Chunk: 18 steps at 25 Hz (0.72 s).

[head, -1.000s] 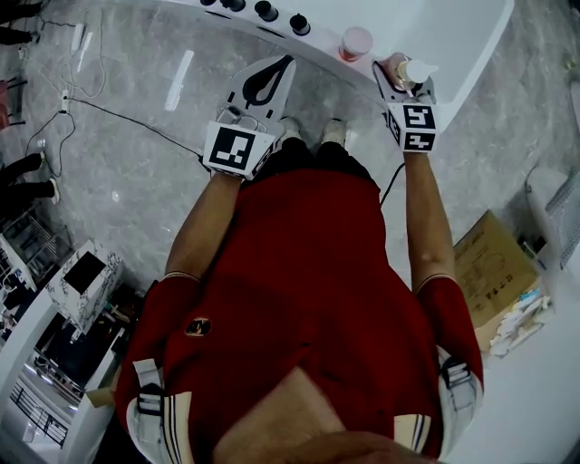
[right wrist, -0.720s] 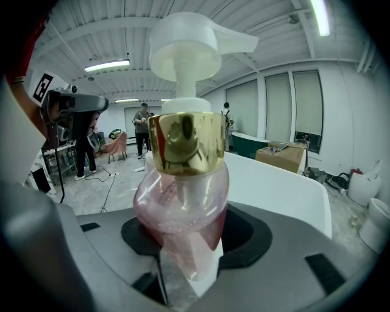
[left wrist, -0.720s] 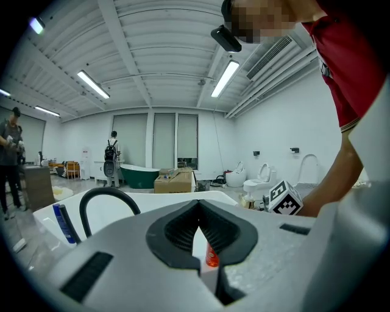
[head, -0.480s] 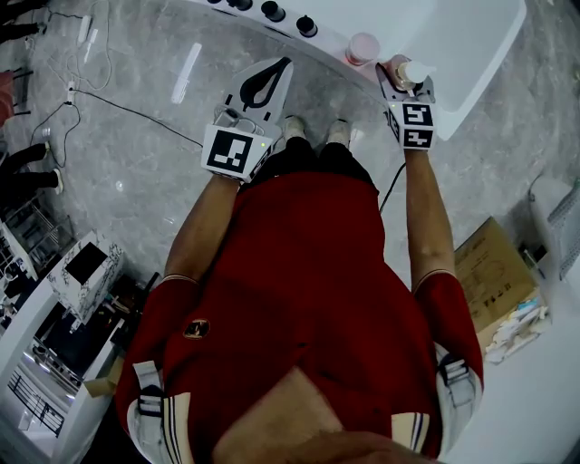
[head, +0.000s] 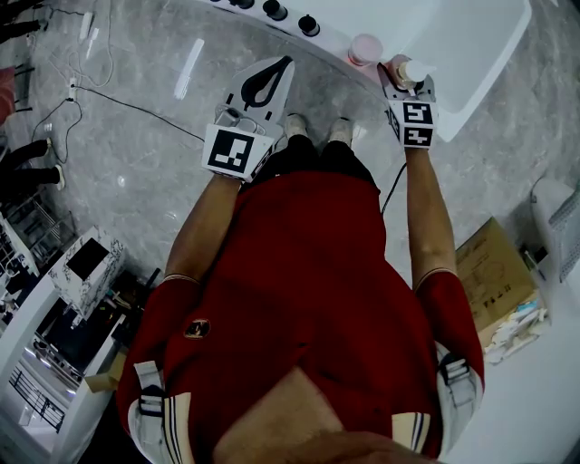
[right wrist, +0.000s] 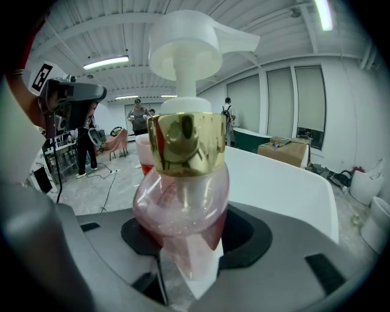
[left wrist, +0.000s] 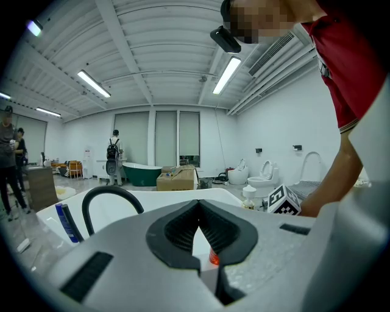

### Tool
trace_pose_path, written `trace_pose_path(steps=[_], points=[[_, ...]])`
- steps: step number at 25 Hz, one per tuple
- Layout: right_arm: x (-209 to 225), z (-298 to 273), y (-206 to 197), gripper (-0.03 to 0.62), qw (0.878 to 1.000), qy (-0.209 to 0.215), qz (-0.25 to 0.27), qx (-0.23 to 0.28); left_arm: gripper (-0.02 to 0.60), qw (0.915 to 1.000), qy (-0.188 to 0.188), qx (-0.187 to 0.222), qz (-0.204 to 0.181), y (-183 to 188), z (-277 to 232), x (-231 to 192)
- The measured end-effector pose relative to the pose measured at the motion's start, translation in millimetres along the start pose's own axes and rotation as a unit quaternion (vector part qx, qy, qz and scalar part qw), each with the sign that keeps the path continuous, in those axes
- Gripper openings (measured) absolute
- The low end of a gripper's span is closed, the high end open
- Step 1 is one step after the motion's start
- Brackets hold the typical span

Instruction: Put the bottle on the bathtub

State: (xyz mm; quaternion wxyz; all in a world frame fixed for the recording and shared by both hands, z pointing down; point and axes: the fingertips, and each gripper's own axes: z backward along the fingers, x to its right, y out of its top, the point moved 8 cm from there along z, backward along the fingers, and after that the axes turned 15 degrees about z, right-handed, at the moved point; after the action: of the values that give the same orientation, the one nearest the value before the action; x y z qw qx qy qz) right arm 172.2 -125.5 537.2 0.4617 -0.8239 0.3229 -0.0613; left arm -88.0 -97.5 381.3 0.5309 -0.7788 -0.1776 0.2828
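Note:
A pump bottle (right wrist: 183,201) with pink liquid, a gold collar and a white pump head fills the right gripper view. My right gripper (right wrist: 186,250) is shut on its round body. In the head view the bottle (head: 407,72) is at the white bathtub's rim (head: 453,100), with the right gripper (head: 405,82) around it. Whether its base touches the rim is hidden. My left gripper (head: 276,72) is shut and empty, held over the floor just short of the tub. In its own view the left gripper (left wrist: 196,207) faces the bathtub (left wrist: 152,201).
A pink-lidded jar (head: 365,47) stands on the rim just left of the bottle. Black knobs (head: 308,24) line the rim further left. A black spout (left wrist: 109,198) and a blue tube (left wrist: 67,222) are at the tub. A cardboard box (head: 494,272) is on the floor to my right.
The head view has drifted slightly, so the tub sits a little higher and further right. Both grippers keep much the same places, and the right one still holds the bottle.

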Motion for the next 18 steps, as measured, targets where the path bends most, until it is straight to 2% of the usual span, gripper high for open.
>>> trace_pose_path(steps=[18], points=[[-7.2, -8.3, -6.8, 0.224, 1.000, 0.003, 0.006, -0.004, 0.008, 1.0000, 0.004, -0.005, 0.000, 1.0, 3.1, -4.7]])
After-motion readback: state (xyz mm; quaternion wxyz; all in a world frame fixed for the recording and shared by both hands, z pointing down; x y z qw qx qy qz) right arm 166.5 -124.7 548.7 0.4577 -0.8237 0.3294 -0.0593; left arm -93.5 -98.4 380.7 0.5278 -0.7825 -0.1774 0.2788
